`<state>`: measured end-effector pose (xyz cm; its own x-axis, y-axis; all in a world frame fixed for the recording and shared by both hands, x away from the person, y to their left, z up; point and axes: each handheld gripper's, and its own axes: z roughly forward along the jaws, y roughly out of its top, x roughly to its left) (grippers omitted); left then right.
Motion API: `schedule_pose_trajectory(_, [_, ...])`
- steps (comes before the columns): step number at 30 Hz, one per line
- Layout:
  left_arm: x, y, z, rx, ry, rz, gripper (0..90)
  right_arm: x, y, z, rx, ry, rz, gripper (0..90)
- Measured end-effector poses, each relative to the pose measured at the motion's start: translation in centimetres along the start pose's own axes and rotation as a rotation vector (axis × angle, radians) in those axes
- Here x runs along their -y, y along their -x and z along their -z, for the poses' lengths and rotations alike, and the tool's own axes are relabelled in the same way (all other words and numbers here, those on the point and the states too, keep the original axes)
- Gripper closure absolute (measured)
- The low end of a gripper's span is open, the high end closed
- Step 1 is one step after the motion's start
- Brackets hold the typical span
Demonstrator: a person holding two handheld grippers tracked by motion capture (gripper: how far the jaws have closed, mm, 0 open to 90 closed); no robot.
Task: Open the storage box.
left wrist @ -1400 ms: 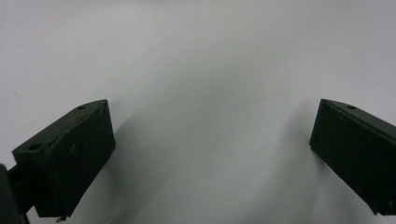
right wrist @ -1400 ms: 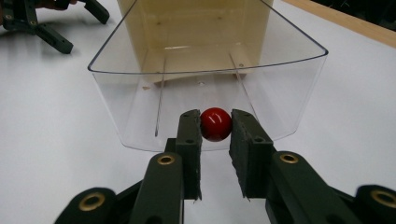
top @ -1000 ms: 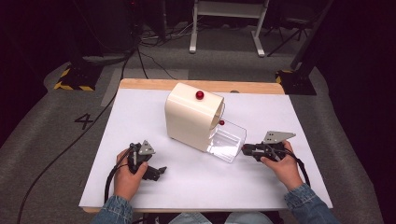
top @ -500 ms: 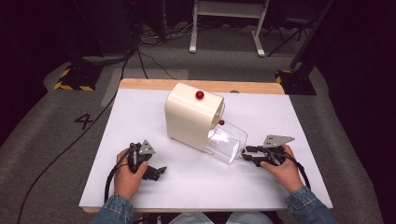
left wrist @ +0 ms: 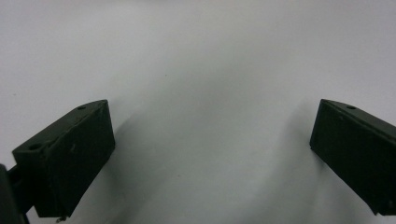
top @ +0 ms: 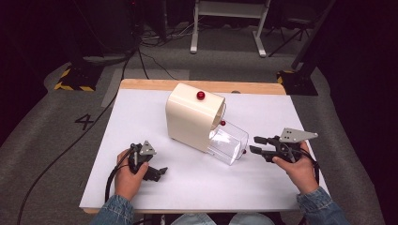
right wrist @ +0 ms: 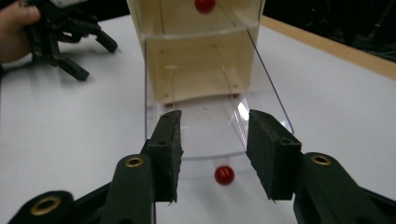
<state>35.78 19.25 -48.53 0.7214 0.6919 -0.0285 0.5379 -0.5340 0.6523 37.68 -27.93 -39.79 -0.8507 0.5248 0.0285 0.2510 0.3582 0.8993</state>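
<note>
Item: left gripper (top: 157, 172), nearest the person, lying low on the white table (top: 141, 112) in the person's left hand (top: 126, 174). Its fingers (left wrist: 70, 156) are standing wide apart in the left gripper view, gripping nothing, with bare table surface showing between them; whether they are touching that surface cannot be told.

Item: right gripper (top: 255, 145), held in the person's right hand (top: 295, 166) at the table's right side, the grey three-cornered plate (top: 297, 135) sitting on top. Its fingers (right wrist: 169, 140) are standing parted, pointing at the open end of the drawer and clamping nothing. In the right gripper view the small red knob (right wrist: 224, 174) on the drawer's front wall is lying between the two fingers, not touched by either.

Item: clear plastic drawer (top: 228, 143), pulled partway out of its housing and resting on the table, its front end just beside the right gripper's fingertips.

Item: cream box (top: 190, 117) with a rounded top, sitting mid-table and holding the drawer's inner end. A red ball (top: 201, 95) is sitting on its top face, and a second red knob (top: 223, 123) is showing at the box's open face above the drawer.

Item: wooden table edge (top: 253, 87), running along the far side beyond the white surface.
</note>
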Motion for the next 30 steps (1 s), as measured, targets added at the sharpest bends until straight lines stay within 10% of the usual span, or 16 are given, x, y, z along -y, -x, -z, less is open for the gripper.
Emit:
schedule_pose_trajectory(14, [0.1,0.1,0.0,-0.003,0.006,0.002,0.0,-4.4,0.3,-5.0,-0.049,0.009,0.034,55.2])
schedule_pose_trajectory(30, [0.2,0.1,0.0,-0.004,0.012,-0.001,0.1,-4.5,1.2,-9.2,-0.082,0.055,0.025,68.2])
